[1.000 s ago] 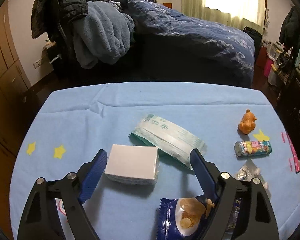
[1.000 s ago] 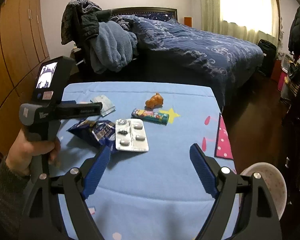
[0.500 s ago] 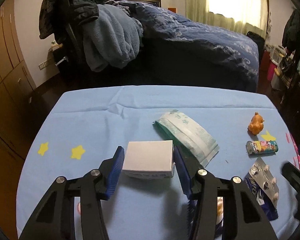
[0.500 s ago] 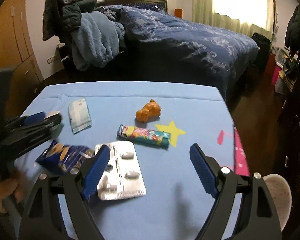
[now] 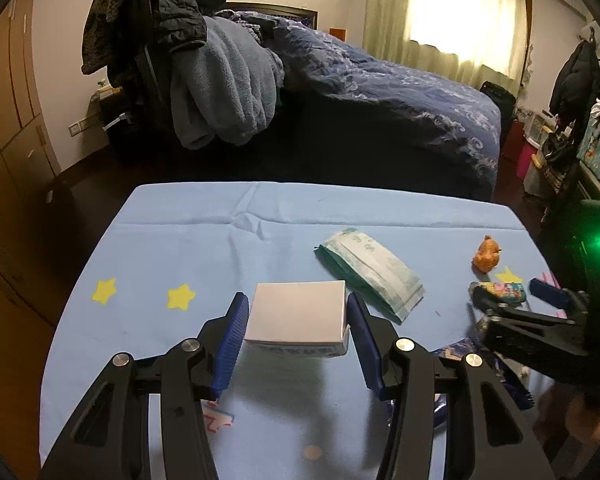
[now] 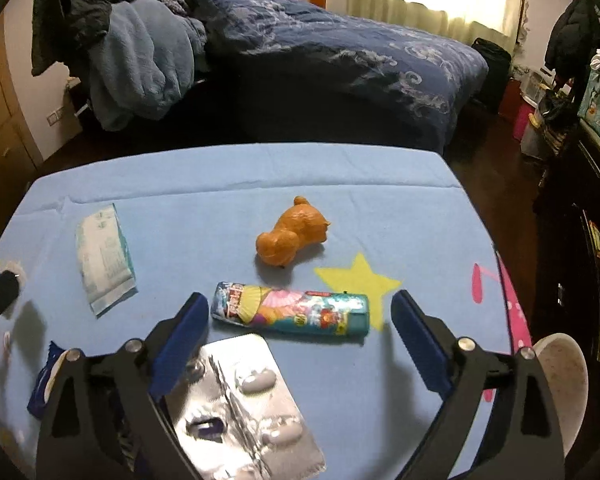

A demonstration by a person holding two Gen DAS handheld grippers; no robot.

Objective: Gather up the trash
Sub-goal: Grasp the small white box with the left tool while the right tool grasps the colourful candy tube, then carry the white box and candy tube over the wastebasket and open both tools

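**Desk:** What is nearest the lens on the right side?

**Photographer:** The right gripper (image 6: pixel 296 328), its blue jaws spread wide and just opened further, clamping nothing. A silver blister pack (image 6: pixel 244 408) lies on the blue tablecloth (image 6: pixel 400 208) low between them, close to the left jaw. Just beyond it lies a colourful printed tube (image 6: pixel 292 314) on its side, across the gap, touched by neither pad.

**Desk:** And the left?

**Photographer:** The left gripper (image 5: pixel 296 322) is clamped on a small white box (image 5: pixel 298 316), a blue pad against each side. The box casts a shadow on the cloth beneath. A blue snack bag (image 6: pixel 46 376) lies at the cloth's near edge, partly hidden.

**Desk:** Farther back?

**Photographer:** A green-and-white flat packet (image 5: pixel 370 272) lies just beyond the box. An orange toy animal (image 6: pixel 290 236) sits behind the tube. A pale bowl-shaped container (image 6: pixel 560 384) sits past the table's right edge. Behind everything, a bed with a dark blue quilt (image 5: pixel 380 92) and a pile of clothes (image 5: pixel 216 84).
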